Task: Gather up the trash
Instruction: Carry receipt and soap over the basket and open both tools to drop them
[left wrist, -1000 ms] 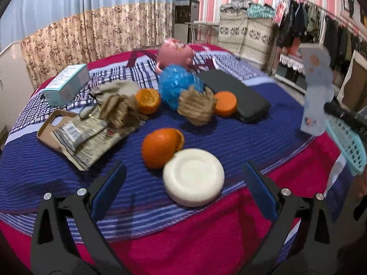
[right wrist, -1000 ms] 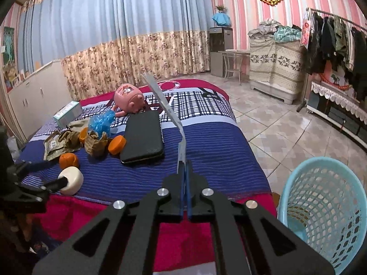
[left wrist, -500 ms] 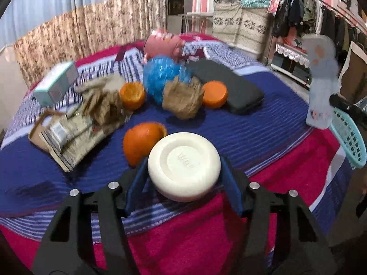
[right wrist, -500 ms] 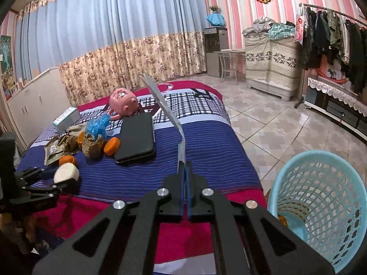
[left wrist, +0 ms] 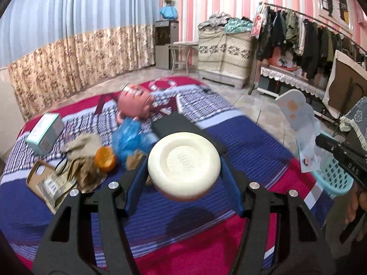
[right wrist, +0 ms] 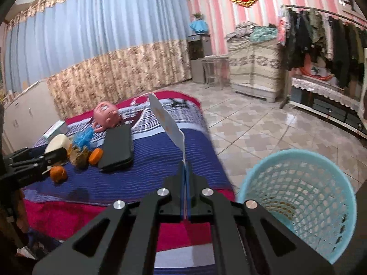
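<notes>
The bed spreads beneath both tools; the blue basket sits low and right of the right tool. That tool is pinched tight on a thin paper card slanting up ahead. The left tool, angled downward, clamps a round white disc between its pads, clear above the bedcover.

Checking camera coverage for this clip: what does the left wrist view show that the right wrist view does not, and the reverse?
Left wrist only: the phone case and wrappers at the bed's near edge.
Right wrist only: the mesh inside of the blue basket, and the loose orange.
Both: the left gripper clamping the white disc, the right gripper pinching the flat packet, and the pink toy.
</notes>
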The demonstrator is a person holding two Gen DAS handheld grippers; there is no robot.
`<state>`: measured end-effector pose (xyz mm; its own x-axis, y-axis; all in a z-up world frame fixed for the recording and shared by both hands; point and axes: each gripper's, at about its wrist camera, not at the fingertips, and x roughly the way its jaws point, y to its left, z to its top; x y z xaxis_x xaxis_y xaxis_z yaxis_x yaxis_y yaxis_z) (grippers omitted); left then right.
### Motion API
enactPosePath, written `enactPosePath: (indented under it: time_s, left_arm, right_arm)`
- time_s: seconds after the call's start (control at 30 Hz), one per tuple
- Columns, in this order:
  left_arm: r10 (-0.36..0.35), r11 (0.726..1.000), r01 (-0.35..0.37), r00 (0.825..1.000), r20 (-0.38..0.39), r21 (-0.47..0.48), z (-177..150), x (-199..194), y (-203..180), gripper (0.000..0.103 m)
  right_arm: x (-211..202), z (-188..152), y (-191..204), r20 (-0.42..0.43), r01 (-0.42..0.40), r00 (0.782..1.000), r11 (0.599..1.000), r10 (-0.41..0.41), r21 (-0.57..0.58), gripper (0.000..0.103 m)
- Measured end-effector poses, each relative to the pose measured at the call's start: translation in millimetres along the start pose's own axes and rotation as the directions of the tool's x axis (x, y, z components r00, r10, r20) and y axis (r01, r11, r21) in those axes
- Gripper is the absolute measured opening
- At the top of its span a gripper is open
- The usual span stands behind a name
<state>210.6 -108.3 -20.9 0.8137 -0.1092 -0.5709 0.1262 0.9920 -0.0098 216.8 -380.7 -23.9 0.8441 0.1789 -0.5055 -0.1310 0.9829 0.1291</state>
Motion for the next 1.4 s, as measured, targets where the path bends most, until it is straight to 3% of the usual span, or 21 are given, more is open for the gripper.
enactPosePath:
  time_s: [0.2,0.37,0.57,1.07,1.4]
  left_arm:
    - [-0.054,0.998,0.052,0.997,0.056,0.034,18,4,-36,0.061]
    - [-0.107,0.993,0.102,0.992,0.072,0.066,25,17,-80,0.061]
    - [-0.182,0.978,0.172,0.980,0.079,0.115,26,31,-129,0.061]
    - [-0.344,0.920,0.331,0.938,0.028,0.210,24,72,-238,0.061]
    - [-0.355,0.900,0.344,0.935,-0.009,0.268,15,91,-277,0.061]
  right_arm:
    - [-21,1,-37,0.026,0.134,0.991,0.991,-0.134,0.027,0.001]
    - [-33,-2,-77,0.009,0.265,0.964,0.962,-0.266,0.072,0.001]
    - [-40,-8,-115,-0.025,0.335,0.942,0.930,-0.336,0.152,0.001]
    - [-46,-30,-161,-0.105,0.386,0.922,0.882,-0.372,0.270,0.001]
    - [-46,-35,-173,-0.131,0.402,0.916,0.870,-0.380,0.286,0.001]
